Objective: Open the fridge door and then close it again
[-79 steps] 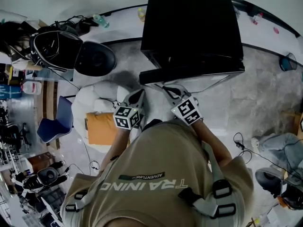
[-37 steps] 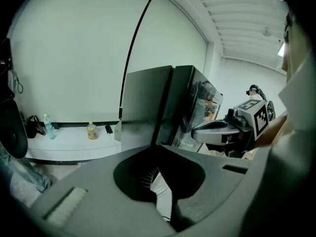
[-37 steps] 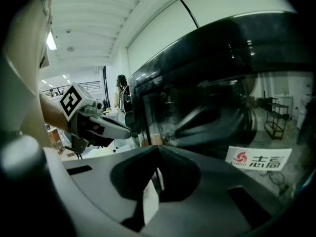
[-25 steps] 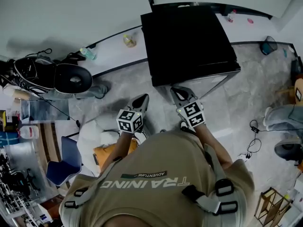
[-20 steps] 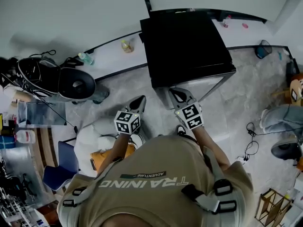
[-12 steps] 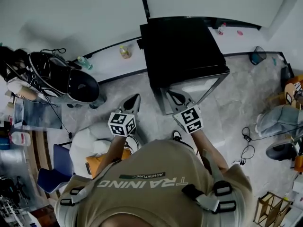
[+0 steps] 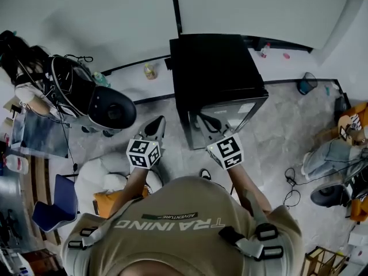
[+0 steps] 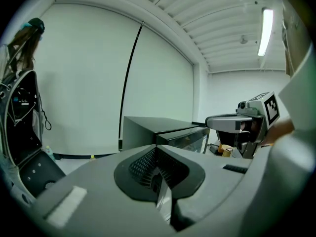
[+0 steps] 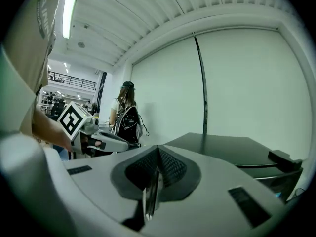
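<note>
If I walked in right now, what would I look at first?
Probably the big black fridge, standing in the middle against the pale wall. Near its front are the left gripper and the right gripper, both shut and empty, each with a black-and-white marker cube. Off to the left, a person with a dark backpack stands by.

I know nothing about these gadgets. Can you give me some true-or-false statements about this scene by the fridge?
1. The fridge is black. True.
2. The left gripper and the right gripper both have their jaws together, holding nothing. True.
3. The right gripper is clamped on the fridge. False: it is shut on nothing, and the fridge lies beyond it.
4. The bottle stands on top of the fridge. False: it stands low by the wall, beside the fridge.
</note>
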`<action>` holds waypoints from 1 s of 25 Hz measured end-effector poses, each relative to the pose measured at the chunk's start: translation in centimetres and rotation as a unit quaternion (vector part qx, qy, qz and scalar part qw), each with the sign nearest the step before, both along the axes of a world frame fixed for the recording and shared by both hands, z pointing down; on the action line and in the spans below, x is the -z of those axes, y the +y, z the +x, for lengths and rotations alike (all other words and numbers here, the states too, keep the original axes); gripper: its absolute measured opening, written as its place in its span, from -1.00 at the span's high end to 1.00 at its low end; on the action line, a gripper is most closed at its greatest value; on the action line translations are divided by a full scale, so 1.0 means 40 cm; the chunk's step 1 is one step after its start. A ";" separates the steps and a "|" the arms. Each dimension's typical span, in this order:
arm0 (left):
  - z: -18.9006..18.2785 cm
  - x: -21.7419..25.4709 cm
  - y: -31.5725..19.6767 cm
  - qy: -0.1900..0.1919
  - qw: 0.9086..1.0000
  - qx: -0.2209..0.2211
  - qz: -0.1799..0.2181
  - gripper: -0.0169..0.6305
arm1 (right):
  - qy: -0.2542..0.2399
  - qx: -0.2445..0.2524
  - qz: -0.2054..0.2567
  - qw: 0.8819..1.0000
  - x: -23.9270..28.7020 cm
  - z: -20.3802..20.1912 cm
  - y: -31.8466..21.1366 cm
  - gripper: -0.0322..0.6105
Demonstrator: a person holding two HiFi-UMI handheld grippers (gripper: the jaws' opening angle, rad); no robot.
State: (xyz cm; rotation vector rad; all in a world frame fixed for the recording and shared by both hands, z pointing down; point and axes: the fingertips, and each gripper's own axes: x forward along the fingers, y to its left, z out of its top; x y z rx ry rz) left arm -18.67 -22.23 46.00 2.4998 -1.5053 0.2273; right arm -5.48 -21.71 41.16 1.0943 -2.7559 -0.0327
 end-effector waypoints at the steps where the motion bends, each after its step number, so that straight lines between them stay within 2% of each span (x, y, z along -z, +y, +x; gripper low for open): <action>1: 0.004 0.007 0.006 -0.002 1.000 0.001 0.004 0.94 | -0.002 -0.002 0.000 1.000 0.006 0.006 0.002 0.91; 4: 0.011 0.023 0.021 -0.009 1.000 0.005 0.016 0.95 | -0.015 -0.010 0.008 1.000 0.022 0.023 0.003 0.91; 7: 0.008 0.007 0.024 0.002 1.000 0.009 0.011 0.95 | -0.024 -0.008 0.016 1.000 0.023 0.025 0.007 0.91; 11: 0.004 -0.026 0.039 0.012 1.000 0.019 -0.004 0.95 | -0.015 0.001 0.000 1.000 -0.018 0.022 0.030 0.91; 16: 0.005 -0.010 0.026 0.013 1.000 0.027 0.008 0.95 | -0.031 0.010 0.013 0.999 -0.014 0.017 0.018 0.91; 25: -0.011 -0.016 0.027 0.014 0.999 0.031 0.005 0.95 | -0.031 0.000 -0.007 1.000 -0.036 0.020 0.008 0.91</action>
